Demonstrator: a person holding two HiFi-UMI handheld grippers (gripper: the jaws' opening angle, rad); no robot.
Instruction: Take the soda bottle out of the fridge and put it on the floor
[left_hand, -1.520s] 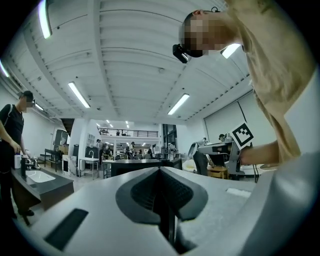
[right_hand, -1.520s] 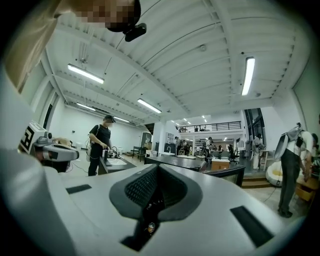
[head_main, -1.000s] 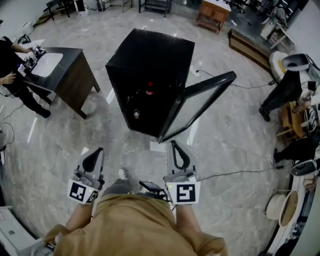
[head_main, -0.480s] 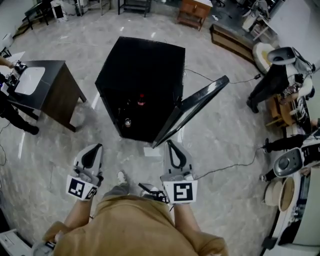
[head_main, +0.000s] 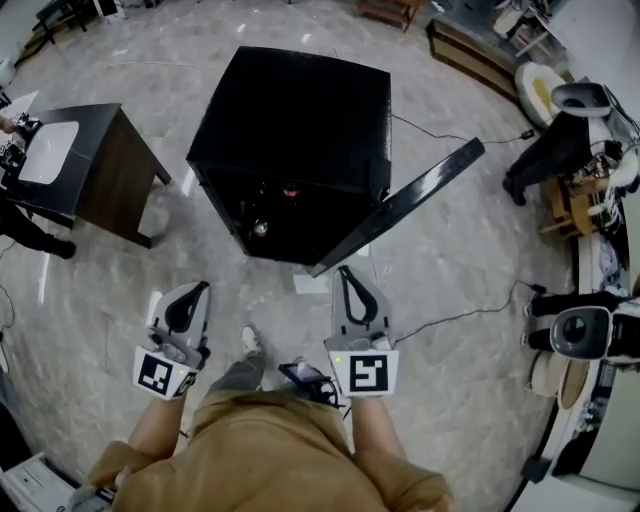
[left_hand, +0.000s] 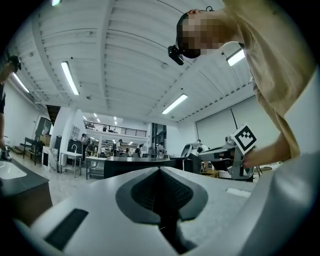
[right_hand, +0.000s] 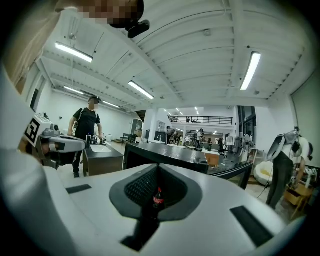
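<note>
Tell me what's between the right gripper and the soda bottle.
In the head view, only bare floor and a flat white sheet by the fridge separate right gripper from soda bottle.

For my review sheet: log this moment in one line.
fridge: door open | soda bottle: inside fridge | left gripper: shut, empty | right gripper: shut, empty

Place: a big open lab or workshop hall.
Floor: pale marbled tiles (head_main: 450, 260); a cable (head_main: 460, 312) trailed at right.
Ceiling: ribbed white, lit by strip lights (right_hand: 250, 70).
Fittings: sink bench (head_main: 100, 125) stood upper left, black fridge (head_main: 290, 120) free at centre.
</note>
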